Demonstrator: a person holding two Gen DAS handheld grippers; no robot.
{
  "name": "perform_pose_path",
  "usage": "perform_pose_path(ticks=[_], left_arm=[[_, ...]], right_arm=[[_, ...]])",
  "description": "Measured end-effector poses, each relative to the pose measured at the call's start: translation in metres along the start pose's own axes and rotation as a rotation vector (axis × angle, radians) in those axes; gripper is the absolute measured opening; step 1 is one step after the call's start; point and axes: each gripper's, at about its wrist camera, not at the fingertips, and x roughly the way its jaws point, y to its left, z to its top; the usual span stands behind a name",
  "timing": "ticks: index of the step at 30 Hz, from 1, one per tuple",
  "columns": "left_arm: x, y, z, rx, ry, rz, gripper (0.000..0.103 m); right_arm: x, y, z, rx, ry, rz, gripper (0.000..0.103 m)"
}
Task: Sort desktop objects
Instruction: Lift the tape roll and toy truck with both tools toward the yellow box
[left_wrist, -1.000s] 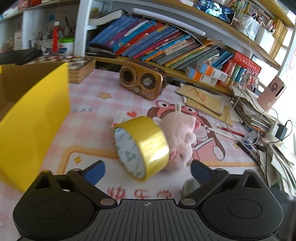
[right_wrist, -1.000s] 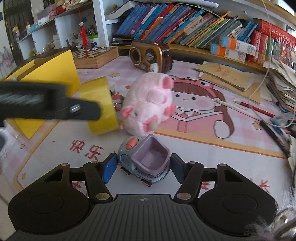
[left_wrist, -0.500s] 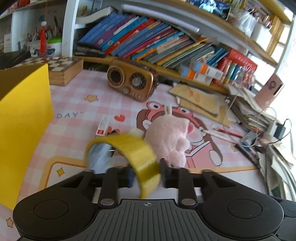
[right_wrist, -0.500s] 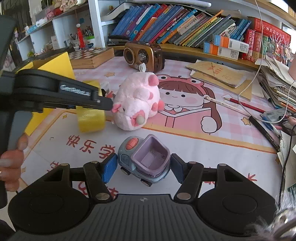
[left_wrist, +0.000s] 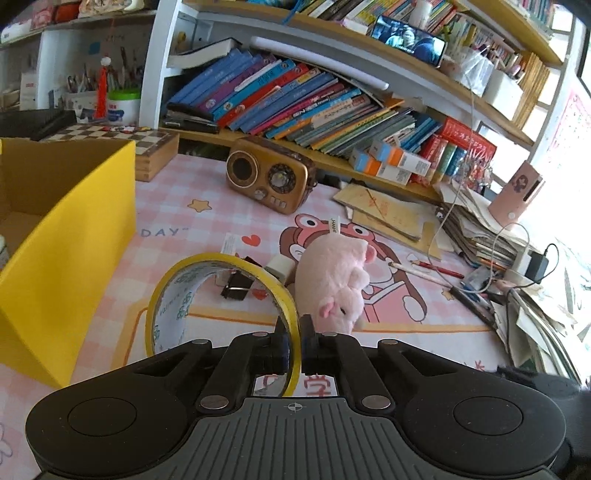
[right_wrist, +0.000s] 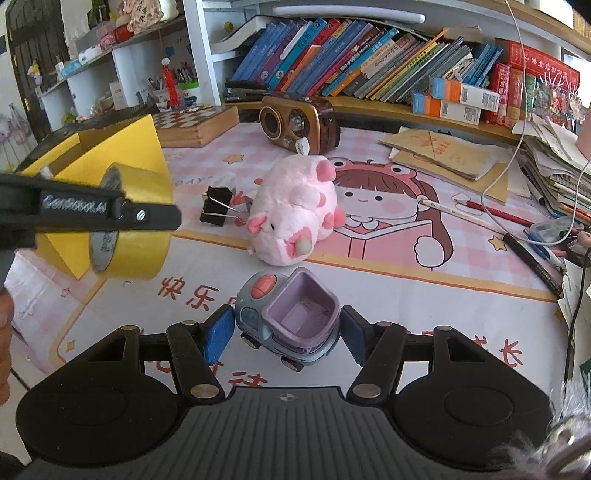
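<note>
My left gripper (left_wrist: 293, 336) is shut on the wall of a yellow tape roll (left_wrist: 173, 306), one finger inside the ring and one outside. In the right wrist view the tape roll (right_wrist: 140, 229) hangs above the mat in front of the yellow box (right_wrist: 122, 147), under the left gripper (right_wrist: 162, 218). My right gripper (right_wrist: 284, 332) is shut on a small blue-and-purple toy car (right_wrist: 288, 317), with a blue pad on each side of it. A pink plush pig (right_wrist: 295, 218) lies on the mat beyond the car.
A black binder clip (right_wrist: 216, 210) lies left of the pig. An open yellow box (left_wrist: 74, 240) stands at the left. A brown radio (left_wrist: 269, 181) and a chessboard case (left_wrist: 147, 147) sit at the back. Papers, pencils and cables (left_wrist: 480, 258) crowd the right edge.
My left gripper went from wide open to shut on the tape roll's wall and raised it off the mat, which uncovered the binder clip. The right gripper kept still with the toy car.
</note>
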Motion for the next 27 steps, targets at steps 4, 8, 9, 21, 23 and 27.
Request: perform_pose_path(ticks=[4,8,9,21,23,27], left_arm=[[-0.018,0.004,-0.009,-0.005,-0.019,-0.015,0.006],[-0.037,0.013,-0.017,-0.025,-0.028,-0.034,0.006],[-0.041,0.016,-0.018,-0.026,-0.027,-0.038,0.006],[-0.087,0.054,-0.04,-0.029,-0.017,-0.086,0.006],[-0.095,0.061,-0.043,-0.027,-0.014,-0.094,0.006],[-0.112,0.074,-0.052,-0.02,-0.006,-0.111,0.006]], right_arm=[[-0.007,0.005,0.001,0.01,-0.009,-0.008,0.06],[-0.02,0.015,0.0,0.007,-0.019,-0.007,0.06],[-0.024,0.019,-0.001,0.004,-0.024,-0.007,0.06],[-0.048,0.073,-0.019,0.04,-0.044,-0.046,0.06],[-0.052,0.085,-0.024,0.041,-0.047,-0.053,0.06],[-0.061,0.109,-0.034,0.048,-0.046,-0.068,0.06]])
